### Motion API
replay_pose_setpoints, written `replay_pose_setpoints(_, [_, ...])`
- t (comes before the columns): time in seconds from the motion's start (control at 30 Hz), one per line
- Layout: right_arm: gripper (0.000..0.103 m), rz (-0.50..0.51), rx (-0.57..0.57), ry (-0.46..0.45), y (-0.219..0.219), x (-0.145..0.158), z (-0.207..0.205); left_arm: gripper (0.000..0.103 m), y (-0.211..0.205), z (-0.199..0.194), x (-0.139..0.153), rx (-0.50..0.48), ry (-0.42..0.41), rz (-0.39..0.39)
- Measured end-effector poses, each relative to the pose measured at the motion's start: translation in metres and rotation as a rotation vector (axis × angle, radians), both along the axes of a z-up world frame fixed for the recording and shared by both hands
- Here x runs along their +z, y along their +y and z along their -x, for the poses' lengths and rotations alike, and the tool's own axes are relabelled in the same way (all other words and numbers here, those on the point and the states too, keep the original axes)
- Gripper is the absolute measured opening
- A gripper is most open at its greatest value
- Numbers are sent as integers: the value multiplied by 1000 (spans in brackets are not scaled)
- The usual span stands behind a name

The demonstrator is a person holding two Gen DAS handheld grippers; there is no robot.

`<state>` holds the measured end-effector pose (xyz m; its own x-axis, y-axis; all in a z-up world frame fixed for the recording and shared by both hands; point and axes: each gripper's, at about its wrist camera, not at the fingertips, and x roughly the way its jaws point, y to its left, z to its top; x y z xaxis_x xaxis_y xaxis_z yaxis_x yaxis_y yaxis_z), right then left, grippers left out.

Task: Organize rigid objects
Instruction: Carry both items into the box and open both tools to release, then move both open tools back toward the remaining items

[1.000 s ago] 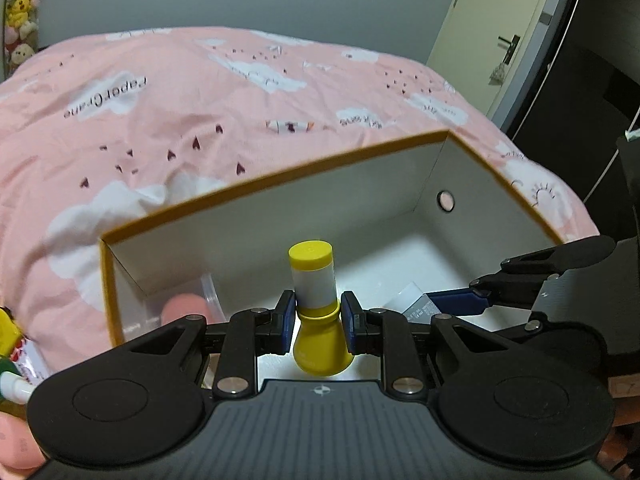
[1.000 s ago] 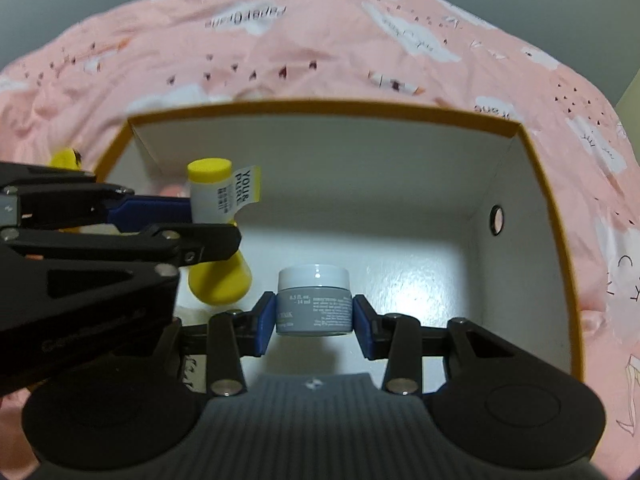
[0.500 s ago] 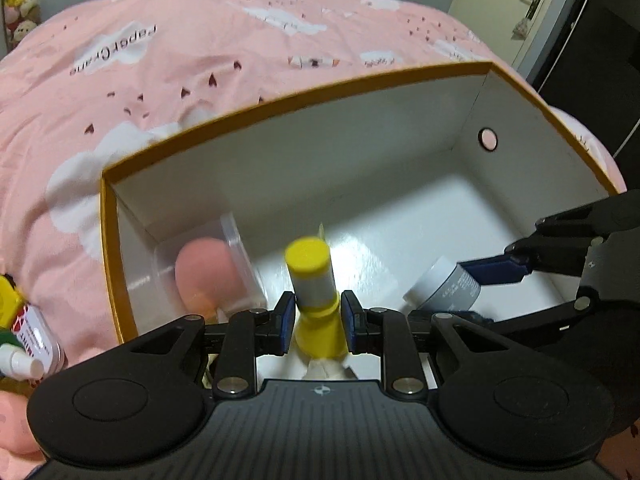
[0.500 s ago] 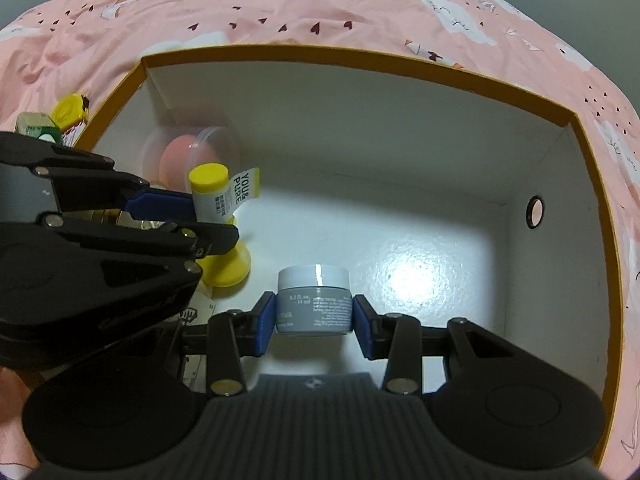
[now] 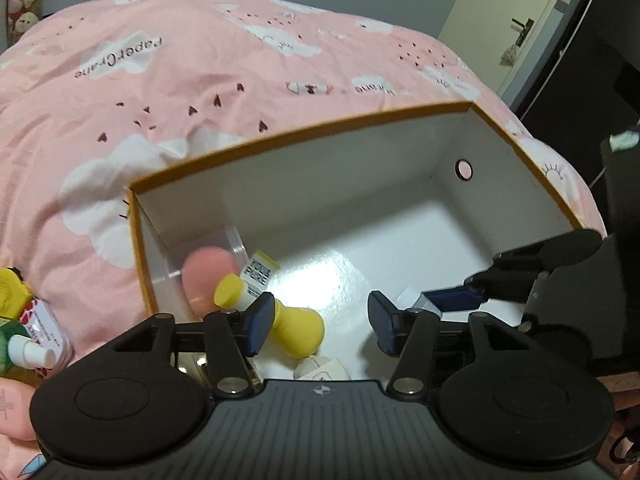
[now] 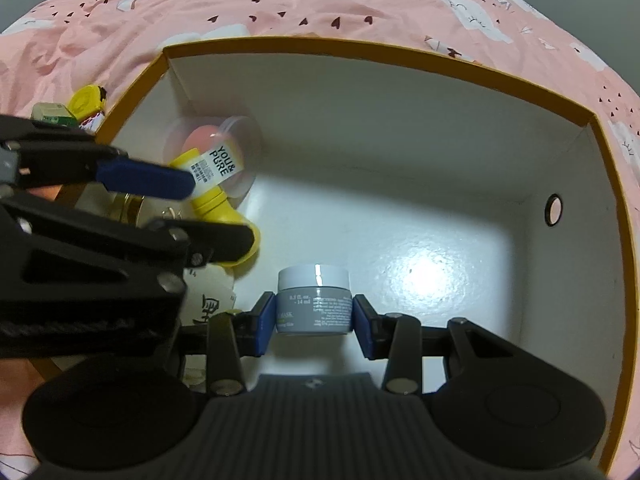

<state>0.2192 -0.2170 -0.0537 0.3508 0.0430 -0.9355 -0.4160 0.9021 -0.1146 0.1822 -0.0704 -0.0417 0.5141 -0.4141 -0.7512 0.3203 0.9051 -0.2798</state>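
A white box with an orange rim [image 5: 304, 130] [image 6: 360, 46] sits on the pink bed. My left gripper [image 5: 320, 322] is open inside it; the yellow bottle [image 5: 294, 326] lies tilted on the box floor by its left finger, leaning toward a clear case with a pink sponge [image 5: 206, 270]. In the right wrist view the yellow bottle [image 6: 216, 200] lies under the left gripper's fingers [image 6: 144, 180]. My right gripper [image 6: 314, 318] is shut on a small grey jar with a white lid [image 6: 314, 300], low over the box floor.
Small bottles and packets [image 5: 28, 320] lie on the pink bedspread [image 5: 200, 80] left of the box. A white item [image 5: 320, 368] and paper lie at the box's near edge. A door [image 5: 512, 28] and dark furniture stand at the right.
My left gripper opened and let go of the yellow bottle, which tipped over onto the box floor. The right gripper stayed shut on the jar and moved lower into the box.
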Motion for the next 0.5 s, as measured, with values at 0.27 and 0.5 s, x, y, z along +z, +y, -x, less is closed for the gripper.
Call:
replay_pose_setpoints(0.27, [53,2,11,-10,4,2,4,65,8,1,9,24,-17,17])
replay_pose_setpoints(0.5, [54,-10,-1,-62,5,22,11,65,18,8,27,23,-54,35])
